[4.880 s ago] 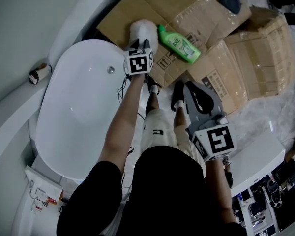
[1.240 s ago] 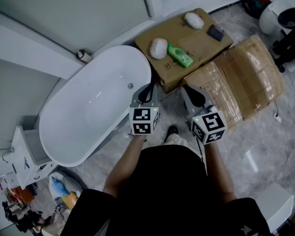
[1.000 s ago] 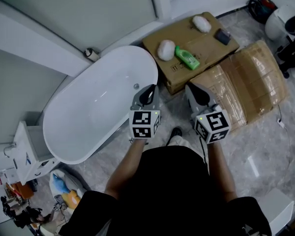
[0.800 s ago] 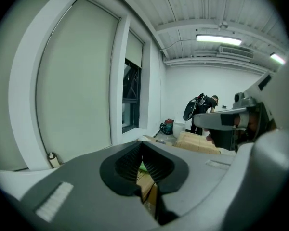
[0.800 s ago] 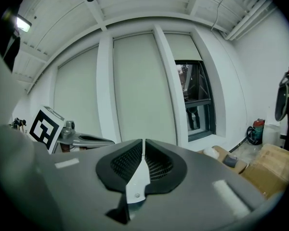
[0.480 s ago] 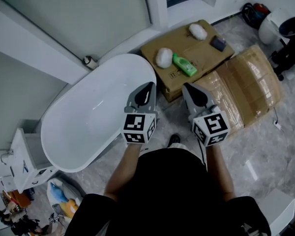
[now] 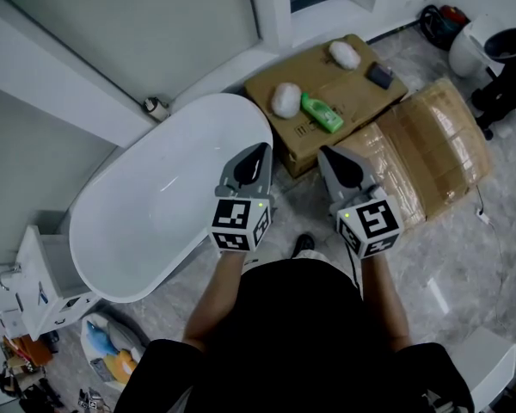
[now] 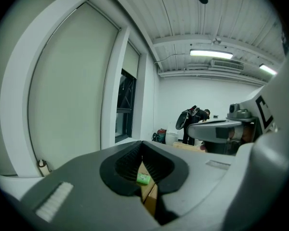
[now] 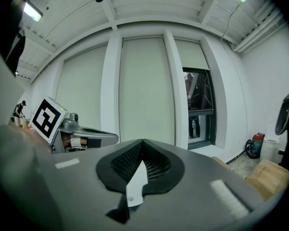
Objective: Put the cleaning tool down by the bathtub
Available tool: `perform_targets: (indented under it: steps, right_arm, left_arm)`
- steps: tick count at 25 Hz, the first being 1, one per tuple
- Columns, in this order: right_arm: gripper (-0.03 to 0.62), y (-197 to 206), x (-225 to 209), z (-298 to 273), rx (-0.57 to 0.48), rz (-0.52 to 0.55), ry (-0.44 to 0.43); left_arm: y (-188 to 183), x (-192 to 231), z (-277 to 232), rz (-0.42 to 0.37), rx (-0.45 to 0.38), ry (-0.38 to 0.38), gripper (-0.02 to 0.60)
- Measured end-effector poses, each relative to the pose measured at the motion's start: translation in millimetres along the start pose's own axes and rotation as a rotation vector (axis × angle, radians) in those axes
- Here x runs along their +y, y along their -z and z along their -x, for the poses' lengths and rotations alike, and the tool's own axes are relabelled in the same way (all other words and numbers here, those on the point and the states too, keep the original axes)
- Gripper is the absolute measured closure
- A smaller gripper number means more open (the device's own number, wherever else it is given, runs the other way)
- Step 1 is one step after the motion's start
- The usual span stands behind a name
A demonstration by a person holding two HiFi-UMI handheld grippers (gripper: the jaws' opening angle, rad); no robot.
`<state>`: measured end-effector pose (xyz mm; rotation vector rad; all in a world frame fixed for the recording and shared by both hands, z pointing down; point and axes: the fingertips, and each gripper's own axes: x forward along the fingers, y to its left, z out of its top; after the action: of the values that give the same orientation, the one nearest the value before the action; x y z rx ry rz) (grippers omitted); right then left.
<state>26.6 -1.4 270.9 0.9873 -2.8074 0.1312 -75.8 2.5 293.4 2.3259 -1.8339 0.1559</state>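
Left gripper point(image 7: 256, 154): jaws pressed together, empty. Right gripper point(image 7: 333, 159): same state. Cleaning tool point(image 7: 285, 100) rests on the cardboard box point(image 7: 357, 89) beside the bathtub point(image 7: 159, 205), at 1 o'clock from the left gripper, apart.

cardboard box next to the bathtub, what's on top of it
On the cardboard box lie a white fluffy pad, a green bottle, a second white pad and a small dark object. Its inside is hidden under the cardboard top.
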Motion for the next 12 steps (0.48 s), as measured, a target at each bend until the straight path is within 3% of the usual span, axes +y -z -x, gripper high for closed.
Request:
perform_targets:
  steps: [12]
  right_arm:
    - [0.588, 0.4, 1.5, 1.8, -0.004, -0.017, 0.014]
  left_arm:
    - [4.6, 2.2, 7.9, 0.015, 0.009, -0.001, 0.583]
